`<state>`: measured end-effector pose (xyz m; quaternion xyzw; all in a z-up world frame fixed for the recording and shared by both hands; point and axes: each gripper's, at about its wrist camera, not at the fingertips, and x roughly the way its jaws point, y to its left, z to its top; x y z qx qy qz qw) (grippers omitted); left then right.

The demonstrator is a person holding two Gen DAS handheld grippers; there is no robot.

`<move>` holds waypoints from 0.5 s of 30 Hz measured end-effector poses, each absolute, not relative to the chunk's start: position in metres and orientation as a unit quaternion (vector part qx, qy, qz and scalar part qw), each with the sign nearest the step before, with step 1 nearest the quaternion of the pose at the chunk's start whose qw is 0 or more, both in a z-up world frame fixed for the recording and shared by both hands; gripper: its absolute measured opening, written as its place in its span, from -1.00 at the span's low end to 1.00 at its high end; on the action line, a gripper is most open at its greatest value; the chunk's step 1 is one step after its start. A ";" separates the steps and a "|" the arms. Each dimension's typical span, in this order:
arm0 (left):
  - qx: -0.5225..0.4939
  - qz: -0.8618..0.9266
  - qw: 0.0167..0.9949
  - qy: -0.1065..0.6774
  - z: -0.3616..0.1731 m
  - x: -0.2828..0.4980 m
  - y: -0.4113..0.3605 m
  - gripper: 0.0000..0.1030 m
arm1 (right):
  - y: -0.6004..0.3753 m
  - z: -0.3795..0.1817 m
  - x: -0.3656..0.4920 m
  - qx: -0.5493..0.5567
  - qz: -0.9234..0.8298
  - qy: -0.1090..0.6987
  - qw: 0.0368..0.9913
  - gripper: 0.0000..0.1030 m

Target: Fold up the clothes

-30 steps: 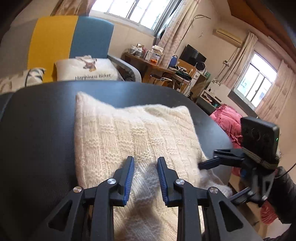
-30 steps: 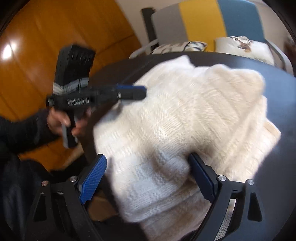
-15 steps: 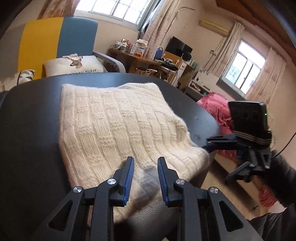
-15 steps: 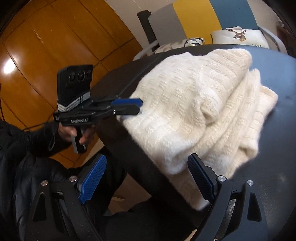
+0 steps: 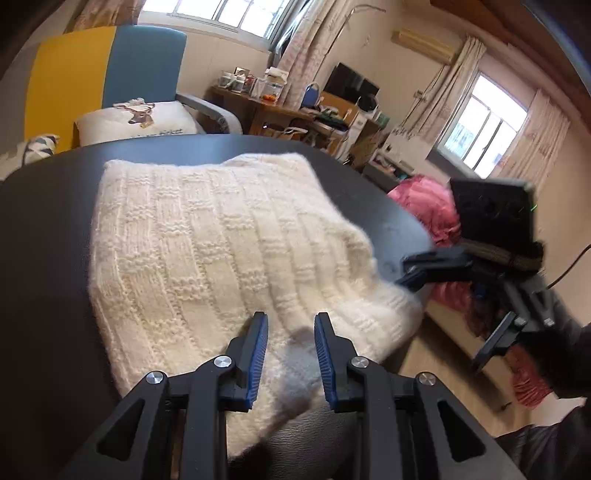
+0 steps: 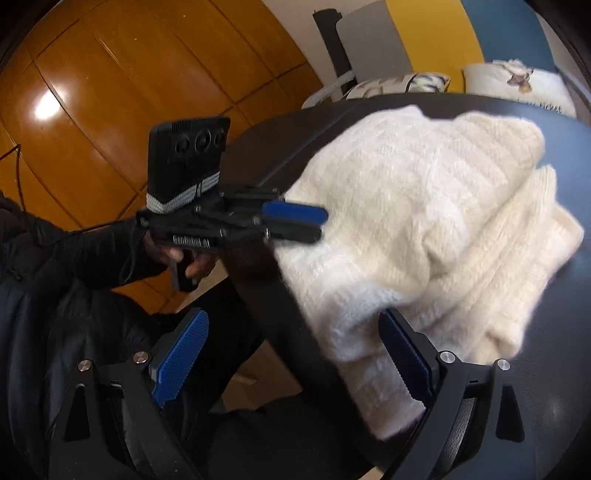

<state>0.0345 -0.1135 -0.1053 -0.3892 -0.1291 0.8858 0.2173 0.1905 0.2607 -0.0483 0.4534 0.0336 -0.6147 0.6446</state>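
Daylight pours through two windows (image 5: 236,16), blown out white; glare spots shine on the orange wall (image 6: 48,105); fisheye bends edges, corners go black, the right gripper (image 5: 413,275) blurs

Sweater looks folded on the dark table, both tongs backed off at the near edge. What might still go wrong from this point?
1. The folded cream knit sweater overhangs the near edge of the round black table; it might slide off.
2. The left tongs, partly open, hover just above the overhanging knit and could snag it.
3. The right tongs stand wide open astride the table edge and the sweater's corner; a careless move might drag the fold open.
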 end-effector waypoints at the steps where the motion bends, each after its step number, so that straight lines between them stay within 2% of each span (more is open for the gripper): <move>1: -0.392 0.885 0.219 -0.124 -0.106 0.034 -0.112 -0.50 | 0.259 -0.048 0.191 0.455 -0.607 0.034 0.650 0.86; 4: -0.400 0.881 0.225 -0.117 -0.109 0.032 -0.107 -0.50 | 0.250 -0.046 0.192 0.440 -0.603 0.037 0.664 0.86; 7: -0.403 0.878 0.224 -0.130 -0.111 0.029 -0.108 -0.50 | 0.235 -0.051 0.189 0.455 -0.545 0.005 0.705 0.86; 9: -0.412 0.874 0.222 -0.129 -0.112 0.026 -0.108 -0.50 | 0.222 -0.063 0.195 0.487 -0.504 0.030 0.713 0.98; 11: -0.427 0.871 0.219 -0.101 -0.116 0.024 -0.101 -0.51 | 0.223 -0.070 0.200 0.490 -0.496 0.065 0.713 0.98; 15: -0.434 0.873 0.210 -0.071 -0.115 0.022 -0.090 -0.51 | 0.237 -0.079 0.191 0.485 -0.500 0.031 0.717 0.95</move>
